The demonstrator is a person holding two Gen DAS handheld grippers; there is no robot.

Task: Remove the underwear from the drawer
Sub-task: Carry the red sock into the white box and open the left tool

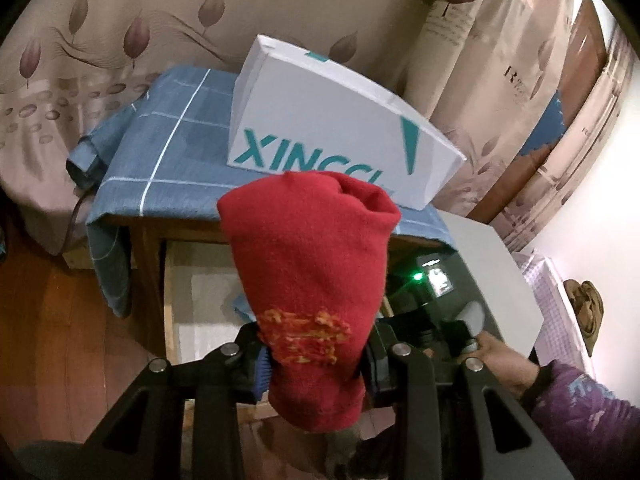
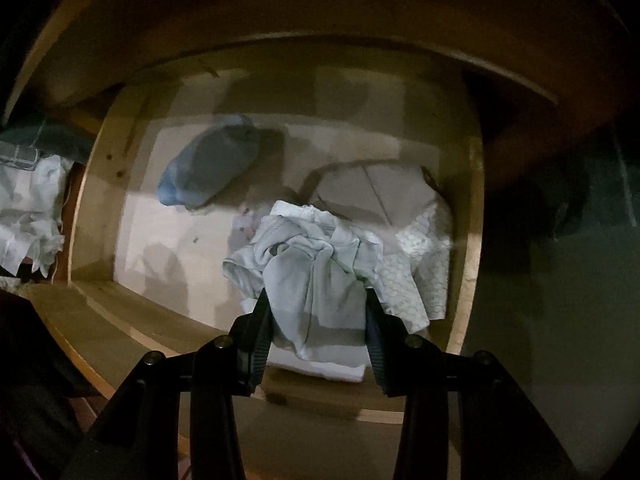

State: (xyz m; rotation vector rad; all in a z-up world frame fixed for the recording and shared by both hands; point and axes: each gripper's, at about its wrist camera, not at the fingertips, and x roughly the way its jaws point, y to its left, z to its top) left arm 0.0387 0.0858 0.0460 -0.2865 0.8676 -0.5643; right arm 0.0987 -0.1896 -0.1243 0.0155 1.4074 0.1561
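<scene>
Only the right wrist view looks down into the open drawer (image 2: 472, 184), where the right gripper (image 2: 318, 300) is clamped on pale grey underwear (image 2: 316, 256) near the drawer's front right corner; a blue garment (image 2: 208, 172) lies toward its back left. The left wrist view shows the left gripper (image 1: 316, 360) clamped on a red sock (image 1: 308, 256), a white box (image 1: 340, 120) on the blue checked cloth (image 1: 168, 148) over the table, leaf-patterned curtains (image 1: 120, 12) behind

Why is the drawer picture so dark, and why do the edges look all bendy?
Right wrist view: the drawer sits in shade, only a pale patch of its floor is lit, and the pale garment is slightly blurred. Left wrist view: brighter room light, the red garment sharp. Both views: the fisheye lens curves straight edges.
</scene>
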